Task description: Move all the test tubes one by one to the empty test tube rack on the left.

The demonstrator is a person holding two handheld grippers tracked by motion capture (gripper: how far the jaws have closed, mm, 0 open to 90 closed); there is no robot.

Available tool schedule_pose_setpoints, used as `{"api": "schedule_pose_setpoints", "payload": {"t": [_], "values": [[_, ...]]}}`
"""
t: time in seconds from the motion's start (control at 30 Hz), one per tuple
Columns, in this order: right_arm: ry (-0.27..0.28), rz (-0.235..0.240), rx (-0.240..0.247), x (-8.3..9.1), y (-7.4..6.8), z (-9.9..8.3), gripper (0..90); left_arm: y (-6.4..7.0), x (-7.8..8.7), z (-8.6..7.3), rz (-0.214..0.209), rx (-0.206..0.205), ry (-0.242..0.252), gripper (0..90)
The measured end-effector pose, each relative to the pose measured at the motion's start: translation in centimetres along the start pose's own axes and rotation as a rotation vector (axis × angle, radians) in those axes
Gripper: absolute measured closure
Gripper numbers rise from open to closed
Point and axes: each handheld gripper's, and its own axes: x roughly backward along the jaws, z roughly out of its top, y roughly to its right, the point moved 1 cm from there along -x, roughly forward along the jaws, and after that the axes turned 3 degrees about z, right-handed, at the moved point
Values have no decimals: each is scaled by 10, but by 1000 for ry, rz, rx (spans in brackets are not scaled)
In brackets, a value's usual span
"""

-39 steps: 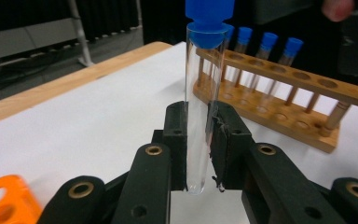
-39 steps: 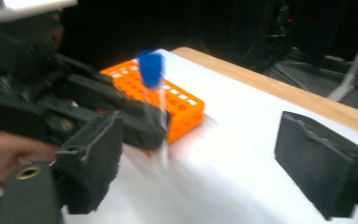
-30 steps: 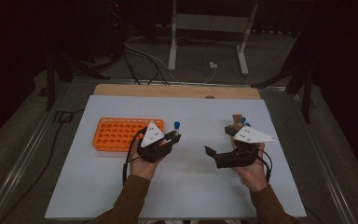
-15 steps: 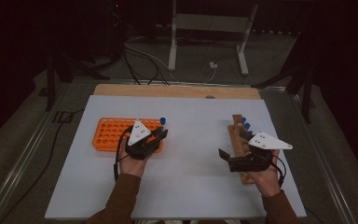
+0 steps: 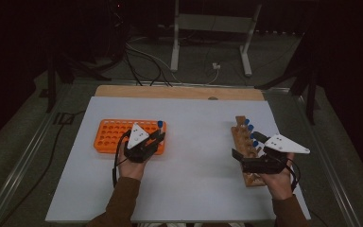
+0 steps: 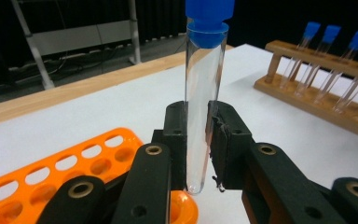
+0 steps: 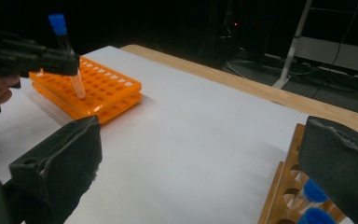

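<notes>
Tubes (image 5: 250, 134) in wooden rack (image 5: 246, 161)

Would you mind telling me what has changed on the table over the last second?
The left hand-held gripper, shut on the blue-capped tube, moved left, from the middle of the table to the near right corner of the orange rack. The right hand-held gripper, jaws open, moved right and back toward the person, ending at the wooden rack. Both racks stayed put.
</notes>
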Motion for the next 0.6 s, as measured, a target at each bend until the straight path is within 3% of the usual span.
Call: {"api": "schedule_pose_setpoints", "payload": {"t": [0.47,0.6], "values": [[15,-3,-6,2,2,0,1,-10,-8,-23,46,39,-51,784],[10,1,-9,1,2,-2,1,-10,-14,-30,52,34,-89,784]]}}
